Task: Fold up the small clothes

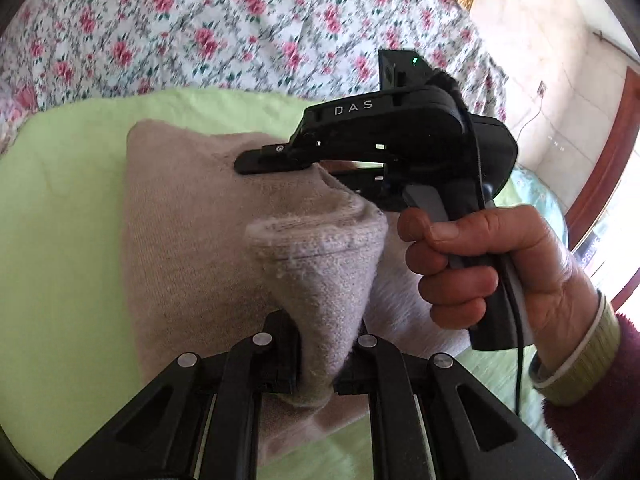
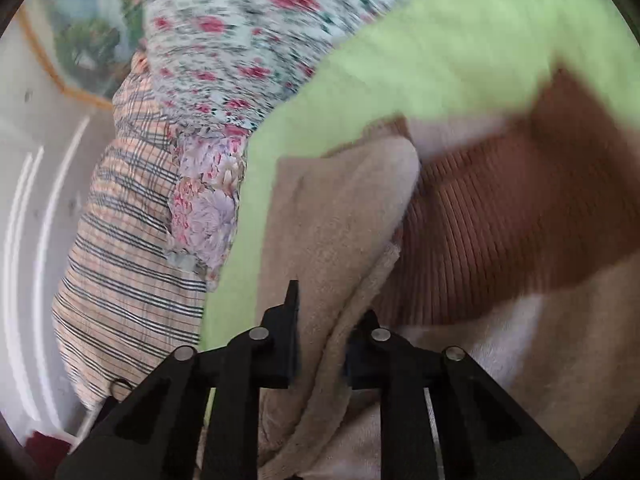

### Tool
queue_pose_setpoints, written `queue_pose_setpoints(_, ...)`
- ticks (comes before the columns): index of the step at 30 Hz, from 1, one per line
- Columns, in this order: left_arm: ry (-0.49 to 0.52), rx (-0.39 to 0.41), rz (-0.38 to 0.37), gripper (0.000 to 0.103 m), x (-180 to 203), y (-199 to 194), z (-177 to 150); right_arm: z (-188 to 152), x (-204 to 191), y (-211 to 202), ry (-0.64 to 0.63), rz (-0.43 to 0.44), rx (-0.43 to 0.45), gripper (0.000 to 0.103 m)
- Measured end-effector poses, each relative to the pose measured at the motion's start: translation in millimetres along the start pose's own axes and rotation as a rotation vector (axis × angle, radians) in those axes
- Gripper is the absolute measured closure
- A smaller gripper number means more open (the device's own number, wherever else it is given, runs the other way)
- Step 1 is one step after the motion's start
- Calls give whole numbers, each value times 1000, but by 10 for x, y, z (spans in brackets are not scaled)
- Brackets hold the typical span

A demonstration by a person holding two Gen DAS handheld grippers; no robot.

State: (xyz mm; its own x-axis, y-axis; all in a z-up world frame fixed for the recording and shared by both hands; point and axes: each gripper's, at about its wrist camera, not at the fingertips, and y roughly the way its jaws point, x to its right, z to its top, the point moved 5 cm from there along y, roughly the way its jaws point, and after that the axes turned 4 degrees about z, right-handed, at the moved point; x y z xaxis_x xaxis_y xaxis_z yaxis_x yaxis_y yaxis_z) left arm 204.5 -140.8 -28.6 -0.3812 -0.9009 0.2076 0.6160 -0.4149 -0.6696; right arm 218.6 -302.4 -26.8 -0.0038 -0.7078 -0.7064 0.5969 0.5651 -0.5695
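One beige knitted garment [image 1: 192, 216] lay on a lime-green fleece blanket [image 1: 60, 208] over the flowered bedspread [image 1: 180, 28]. Two hand-held grippers worked it: the left hand-held gripper [image 1: 316, 356] was clamped on a raised fold, and the right hand-held gripper [image 2: 320, 344] pinched its edge.

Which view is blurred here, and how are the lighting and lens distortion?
Left wrist view: mostly sharp, the sock and right gripper crisp, only the floral sheet slightly soft; even daylight, bright wall at upper right. Right wrist view: motion-smeared across the green cloth and the brown ribbed garment, fingers sharp. Both show fisheye bending and dark corners.
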Motion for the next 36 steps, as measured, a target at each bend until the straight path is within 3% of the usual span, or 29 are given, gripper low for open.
queue_pose_setpoints(5, 40, 30, -63, 93, 455, -49, 189, 76, -155, -547, -146, -128, 44, 85)
queue_pose_setpoints(11, 51, -73, -149, 93, 907, 435, 0, -198, 569, -906, -86, -346, 17, 85)
queue_pose_setpoints(14, 78, -125, -144, 92, 1008, 632, -156, -324, 772, -929, -78, -391, 11, 85)
queue_pose_setpoints(19, 78, -143, -155, 91, 984, 667, -213, -338, 743, -983, -127, -433, 65, 86)
queue_pose_setpoints(22, 81, -157, -175, 81, 971, 622, -226, -334, 774, -971, -148, -466, 54, 86)
queue_pose_setpoints(27, 79, -209, -255, 57, 911, 268, -362, -397, 802, -1132, -128, -530, 88, 73)
queue_pose_setpoints(31, 50, -152, -237, 34, 504, -236, -332, -536, 797, -1375, -120, -620, 100, 35)
queue_pose_setpoints(33, 15, -113, -175, 19, 202, -394, -261, -581, 801, -1466, -79, -559, 117, 28)
queue_pose_setpoints(36, -82, -111, -137, 19, -256, -358, -102, -610, 814, -1451, -15, -435, 111, 23)
